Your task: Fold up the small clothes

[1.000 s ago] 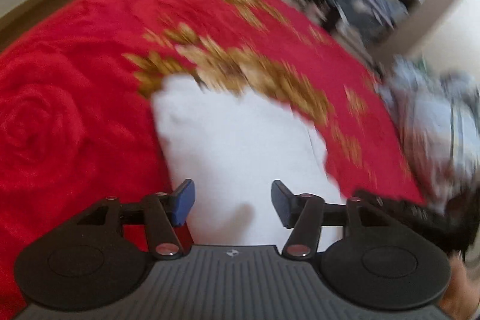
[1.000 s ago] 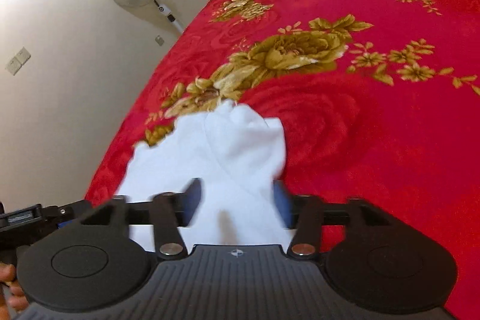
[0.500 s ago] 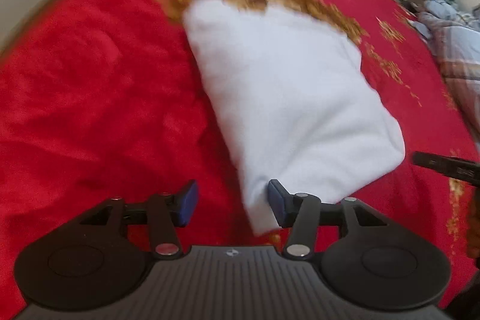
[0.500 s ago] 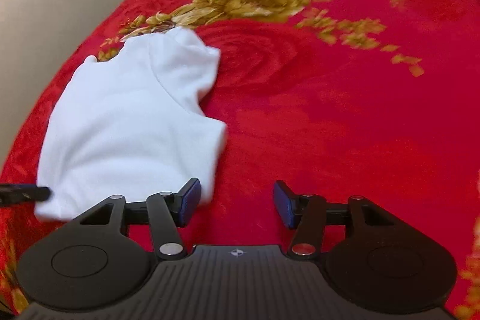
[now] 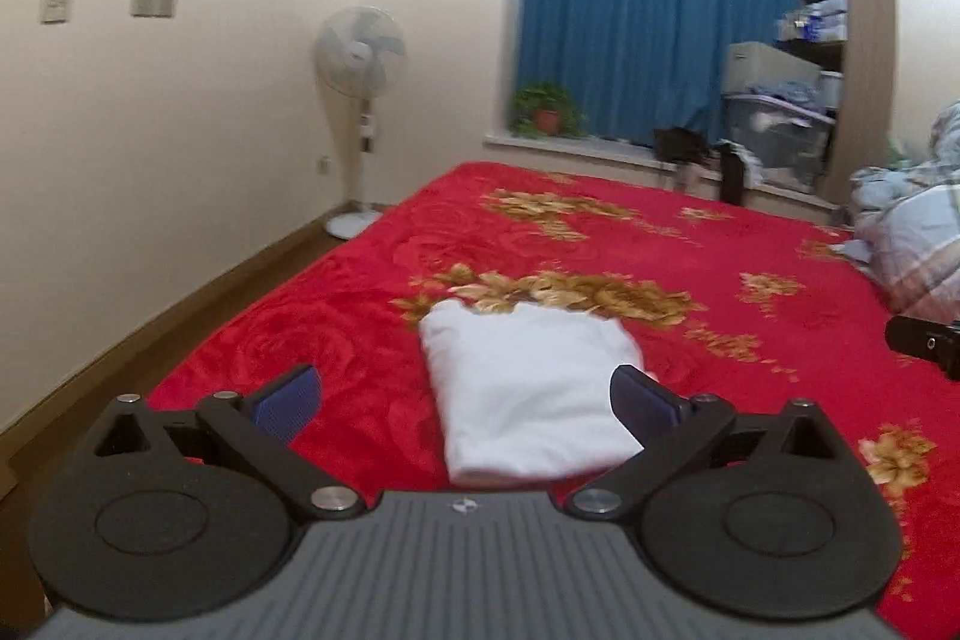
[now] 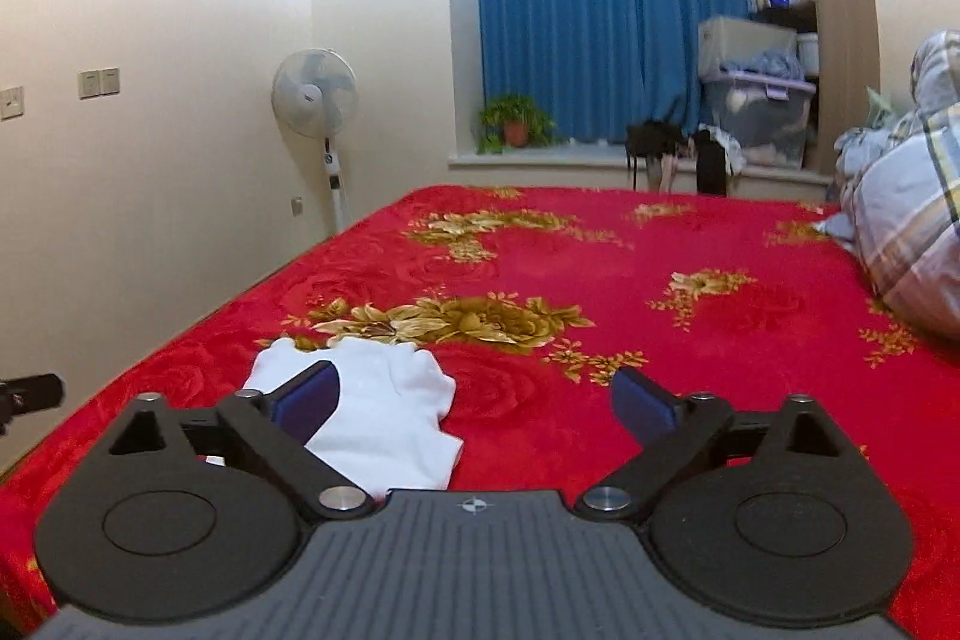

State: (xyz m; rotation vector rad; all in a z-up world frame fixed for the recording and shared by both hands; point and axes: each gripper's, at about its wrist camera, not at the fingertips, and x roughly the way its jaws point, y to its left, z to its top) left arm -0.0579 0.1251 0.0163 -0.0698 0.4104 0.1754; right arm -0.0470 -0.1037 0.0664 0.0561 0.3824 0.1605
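Observation:
A small white garment (image 5: 528, 388) lies folded into a compact rectangle on the red floral bedspread (image 5: 750, 340). My left gripper (image 5: 465, 400) is open and empty, raised above the near end of the garment. In the right wrist view the garment (image 6: 390, 406) lies low left, partly behind the left finger. My right gripper (image 6: 474, 400) is open and empty, raised above the bedspread (image 6: 660, 292) to the right of the garment. The tip of the other gripper shows at the right edge of the left view (image 5: 927, 349) and at the left edge of the right view (image 6: 30, 391).
A crumpled plaid blanket (image 6: 906, 232) lies at the bed's right side. A standing fan (image 5: 360, 100) is by the left wall. A potted plant (image 5: 546, 109) and storage boxes (image 6: 762, 112) sit by the blue curtain (image 5: 648, 16) beyond the bed.
Both grippers have lifted and tilted up from close over the garment, so the room now shows. Both jaws have opened wider. The garment stays folded on the bed.

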